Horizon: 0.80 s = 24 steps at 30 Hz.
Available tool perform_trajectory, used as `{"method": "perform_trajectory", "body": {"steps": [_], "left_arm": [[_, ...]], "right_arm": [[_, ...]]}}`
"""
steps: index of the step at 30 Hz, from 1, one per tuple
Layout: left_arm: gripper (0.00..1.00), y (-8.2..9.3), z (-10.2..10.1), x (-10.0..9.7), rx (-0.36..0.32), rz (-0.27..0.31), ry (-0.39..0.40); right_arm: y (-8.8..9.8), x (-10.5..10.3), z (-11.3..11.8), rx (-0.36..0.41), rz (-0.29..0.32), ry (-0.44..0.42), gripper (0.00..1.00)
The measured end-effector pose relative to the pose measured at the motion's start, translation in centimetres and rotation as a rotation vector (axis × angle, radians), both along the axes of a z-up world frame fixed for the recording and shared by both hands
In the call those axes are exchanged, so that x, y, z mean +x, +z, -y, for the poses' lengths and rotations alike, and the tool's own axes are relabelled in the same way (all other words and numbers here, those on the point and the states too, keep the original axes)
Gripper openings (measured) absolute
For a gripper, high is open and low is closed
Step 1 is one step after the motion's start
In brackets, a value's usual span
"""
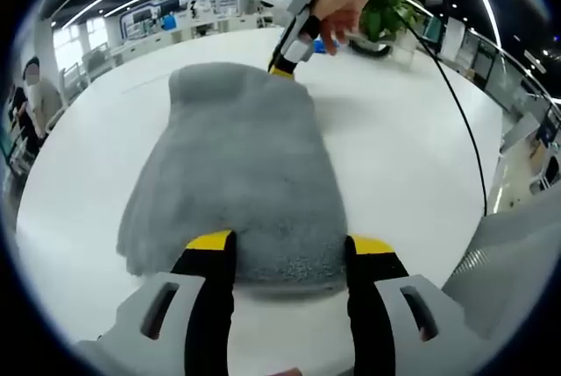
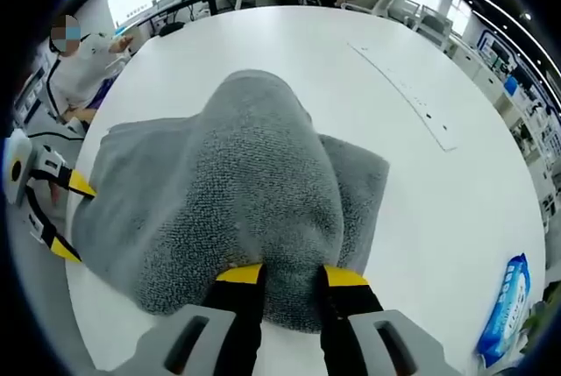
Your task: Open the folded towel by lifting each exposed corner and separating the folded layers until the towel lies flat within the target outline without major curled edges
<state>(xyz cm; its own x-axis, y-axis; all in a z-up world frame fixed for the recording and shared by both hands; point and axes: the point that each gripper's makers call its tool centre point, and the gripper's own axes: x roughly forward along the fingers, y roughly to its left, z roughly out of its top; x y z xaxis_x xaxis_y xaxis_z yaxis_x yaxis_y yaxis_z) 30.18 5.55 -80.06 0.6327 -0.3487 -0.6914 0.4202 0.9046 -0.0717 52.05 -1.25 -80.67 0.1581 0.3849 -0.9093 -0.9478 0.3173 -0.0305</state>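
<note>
On the white table, left gripper view: the grey towel lies in a long heap running away from the camera. Left gripper at the towel's near edge, yellow-tipped jaws set apart, a thick fold of cloth filling the gap between them; jaw tips press into the pile, so it has hold of that edge. At the towel's far end the right gripper comes down, held by a hand, its yellow tip touching the cloth. Whether that tip pinches cloth cannot be told from here. A black cable trails from it across the table. Beyond the towel's far end, a potted plant.

Right gripper view: towel is bunched up and raised toward the camera, a rounded hump over a flatter layer spread on the table. Right gripper has its jaws fairly close together, a ridge of towel clamped between the yellow tips. Left gripper sits at the towel's far-left edge, yellow tips against the cloth. Well apart from the towel, near the table edge, a blue wipes packet. Behind the towel, seated people at other tables.
</note>
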Motion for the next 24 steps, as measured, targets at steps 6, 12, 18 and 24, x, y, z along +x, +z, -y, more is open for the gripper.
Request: {"method": "perform_trajectory", "body": {"steps": [6,12,18,24], "left_arm": [[0.44,0.5,-0.8,0.3,-0.052,-0.010,0.026],[0.40,2.8,-3.4,1.8,-0.080,0.079,0.110],[0.45,3.2,-8.6,3.4,-0.050,0.097,0.240],[0.46,1.6,-12.2,4.6,-0.055,0.049,0.358]], "right_arm": [[0.3,-0.4,0.0,0.039,0.030,-0.010,0.21],[1.4,0.0,0.3,0.140,0.089,-0.102,0.20],[4.5,1.4,0.7,0.350,0.089,-0.273,0.23],[7.0,0.2,1.0,0.463,0.091,-0.316,0.26]]}}
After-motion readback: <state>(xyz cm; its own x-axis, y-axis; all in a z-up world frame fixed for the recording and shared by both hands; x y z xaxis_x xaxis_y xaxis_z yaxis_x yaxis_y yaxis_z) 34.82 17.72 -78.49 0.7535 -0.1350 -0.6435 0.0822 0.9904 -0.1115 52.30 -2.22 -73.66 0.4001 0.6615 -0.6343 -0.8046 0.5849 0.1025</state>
